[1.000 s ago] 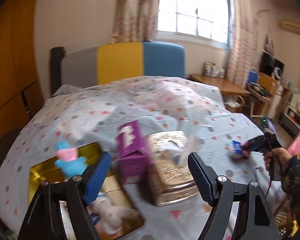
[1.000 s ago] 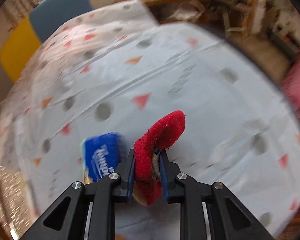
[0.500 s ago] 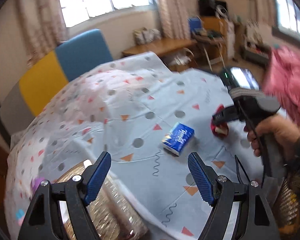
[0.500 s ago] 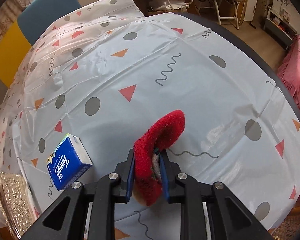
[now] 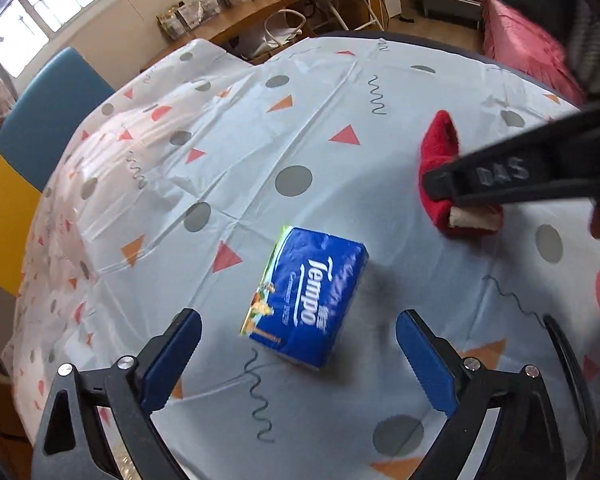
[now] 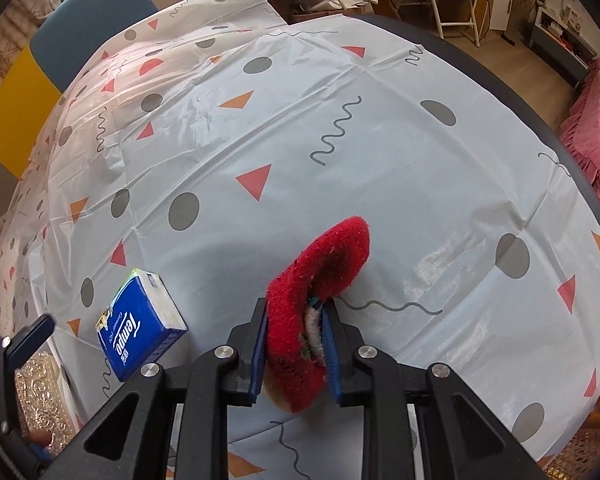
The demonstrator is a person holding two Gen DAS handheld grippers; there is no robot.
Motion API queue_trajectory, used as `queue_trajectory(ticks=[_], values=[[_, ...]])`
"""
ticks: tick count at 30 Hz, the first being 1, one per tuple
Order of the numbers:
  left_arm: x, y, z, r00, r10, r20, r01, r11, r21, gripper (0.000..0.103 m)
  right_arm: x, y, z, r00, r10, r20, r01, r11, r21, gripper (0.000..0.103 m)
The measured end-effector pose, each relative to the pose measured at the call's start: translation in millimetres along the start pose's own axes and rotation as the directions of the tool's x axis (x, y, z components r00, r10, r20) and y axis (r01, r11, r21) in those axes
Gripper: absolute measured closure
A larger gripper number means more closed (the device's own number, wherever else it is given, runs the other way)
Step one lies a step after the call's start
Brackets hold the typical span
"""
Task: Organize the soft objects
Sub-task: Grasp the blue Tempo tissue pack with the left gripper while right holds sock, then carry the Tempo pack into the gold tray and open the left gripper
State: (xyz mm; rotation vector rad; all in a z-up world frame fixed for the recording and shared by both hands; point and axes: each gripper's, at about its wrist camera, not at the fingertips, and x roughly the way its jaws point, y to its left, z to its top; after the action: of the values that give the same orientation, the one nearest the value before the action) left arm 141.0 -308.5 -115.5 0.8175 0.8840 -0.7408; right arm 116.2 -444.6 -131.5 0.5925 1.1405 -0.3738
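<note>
A table covered by a pale blue plastic cloth printed with grey dots, red and orange triangles and squiggles [image 5: 300,128] fills both views; a blue and yellow chair back [image 6: 52,52] and a wooden desk stand behind it.

Task item: a blue film-wrapped pack of paper tissues [image 5: 306,298] lies flat on the cloth, apart from all other objects. Judged light, compressible and slippery in its wrapper; the two long side faces offer the best hold, squeezed moderately so the film does not slide.

The left gripper [image 5: 298,364] hangs above the pack's near end, its jaws opening wide, pads either side and not touching; nothing is grasped.

To the right, well apart from the pack, the right gripper [image 6: 296,350] is clenched on a red fuzzy plush piece with a tan inner patch [image 6: 320,280], held near its lower end while its upper tip curls free. Judged soft and limp, likely to sag.

An ornate gold-coloured box [image 6: 40,392] sits at the table's left edge.
</note>
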Motion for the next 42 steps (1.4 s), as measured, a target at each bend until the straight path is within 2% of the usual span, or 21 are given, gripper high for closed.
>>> queue_trajectory(ticks=[3, 4, 5, 7, 8, 15, 18, 21, 25, 27, 34, 37, 42], values=[[13, 4, 8, 1.000, -0.024, -0.008, 0.024, 0.999, -0.031, 0.005, 2, -2, 1, 1.000, 0.014, -0.009, -0.014, 1.000, 0.014, 0.077], [15, 3, 10, 1.000, -0.021, -0.004, 0.021, 0.999, -0.035, 0.009, 3, -3, 2, 1.000, 0.020, -0.012, -0.020, 1.000, 0.019, 0.077], [17, 3, 12, 1.000, -0.011, -0.003, 0.011, 0.999, -0.039, 0.014, 4, -3, 2, 1.000, 0.023, -0.015, -0.023, 1.000, 0.020, 0.076], [26, 4, 12, 0.999, -0.028, -0.029, 0.027, 0.998, -0.063, 0.040, 4, -2, 2, 1.000, 0.018, -0.014, -0.018, 1.000, 0.019, 0.075], [27, 5, 11, 0.998, -0.050, -0.026, 0.047, 0.995, -0.092, 0.042, 4, -1, 2, 1.000, 0.012, -0.013, -0.012, 1.000, 0.012, 0.075], [17, 2, -10, 0.999, -0.040, -0.028, 0.034, 0.980, -0.198, 0.045, 6, 6, 1, 1.000, -0.013, 0.004, 0.013, 0.999, -0.032, 0.075], [9, -1, -26, 1.000, -0.011, -0.028, 0.003, 0.961, -0.276, 0.045, 8, 12, 0, 0.999, -0.035, 0.009, 0.036, 0.996, -0.077, 0.072], [2, -6, -38, 1.000, 0.013, -0.027, -0.021, 0.952, -0.307, 0.045, 11, 20, -2, 0.997, -0.071, 0.020, 0.073, 0.989, -0.132, 0.066], [2, 5, -33, 0.998, -0.002, -0.061, -0.019, 0.938, -0.345, 0.046, 11, 26, -5, 0.994, -0.096, 0.046, 0.102, 0.981, -0.166, 0.067], [-4, 19, -23, 0.999, 0.020, -0.046, -0.036, 0.928, -0.372, 0.046, 12, 29, -6, 0.994, -0.097, 0.059, 0.106, 0.977, -0.184, 0.068], [-47, 89, -9, 0.996, 0.083, 0.033, -0.056, 0.866, -0.497, 0.046, 14, 47, -16, 0.982, -0.144, 0.125, 0.175, 0.940, -0.293, 0.070], [-66, 121, -17, 0.991, 0.124, 0.040, -0.079, 0.821, -0.565, 0.046, 15, 52, -18, 0.977, -0.160, 0.141, 0.198, 0.925, -0.324, 0.070], [-106, 168, -40, 0.976, 0.211, 0.053, -0.126, 0.747, -0.653, 0.046, 13, 50, -19, 0.975, -0.167, 0.143, 0.205, 0.926, -0.316, 0.070]])
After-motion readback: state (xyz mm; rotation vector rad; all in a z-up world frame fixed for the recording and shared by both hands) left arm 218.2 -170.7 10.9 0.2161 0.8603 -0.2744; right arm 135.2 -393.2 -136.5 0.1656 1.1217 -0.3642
